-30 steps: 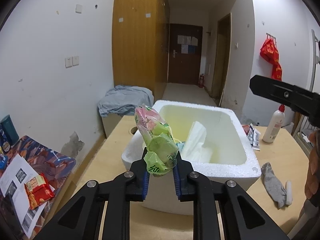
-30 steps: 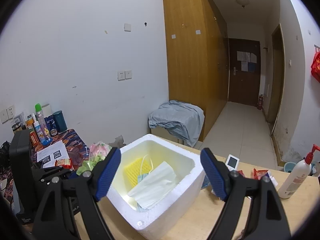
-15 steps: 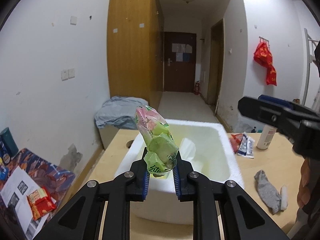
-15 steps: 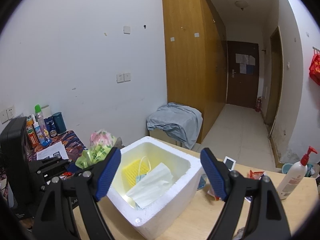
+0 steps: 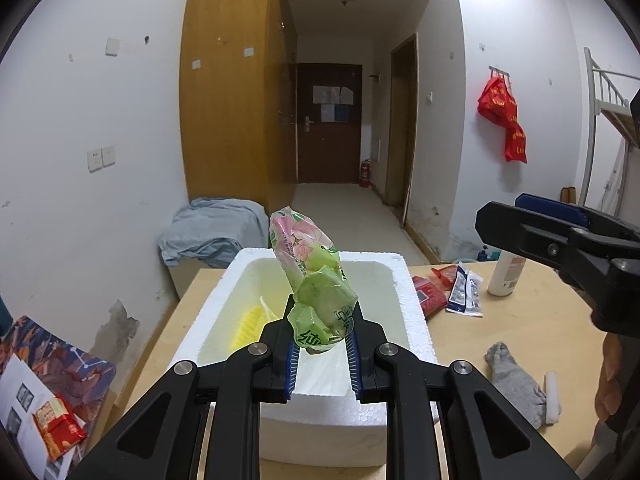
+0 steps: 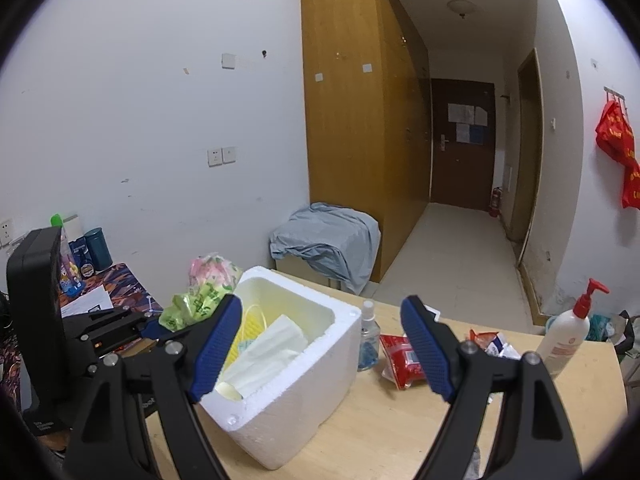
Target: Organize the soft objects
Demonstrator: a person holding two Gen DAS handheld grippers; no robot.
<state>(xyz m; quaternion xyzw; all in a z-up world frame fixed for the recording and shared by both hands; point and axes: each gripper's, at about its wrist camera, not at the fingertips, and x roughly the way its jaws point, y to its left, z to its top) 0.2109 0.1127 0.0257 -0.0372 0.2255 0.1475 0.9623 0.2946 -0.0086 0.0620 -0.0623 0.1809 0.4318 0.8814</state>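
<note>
My left gripper (image 5: 322, 354) is shut on a green and pink plastic tissue pack (image 5: 312, 280) and holds it upright just above the near rim of a white foam box (image 5: 408, 304). The pack also shows in the right wrist view (image 6: 204, 292), at the box's left side. The box (image 6: 288, 400) holds a yellow sponge (image 5: 246, 326) and white face masks (image 6: 272, 348). My right gripper (image 6: 320, 344) is open and empty, above the table to the right of the box. A grey sock (image 5: 512, 380) lies on the table at the right.
On the wooden table (image 5: 520, 320) stand a lotion pump bottle (image 6: 568, 332), a small spray bottle (image 6: 368, 336) and red and blue snack packets (image 5: 448, 288). A side table (image 5: 60, 376) with papers, a snack bag and bottles is at the left. A grey cloth (image 6: 328, 240) covers a low cabinet behind.
My left gripper has drawn back and risen with the tissue pack, so the box looks farther and lower. My right gripper has shifted slightly right and back.
</note>
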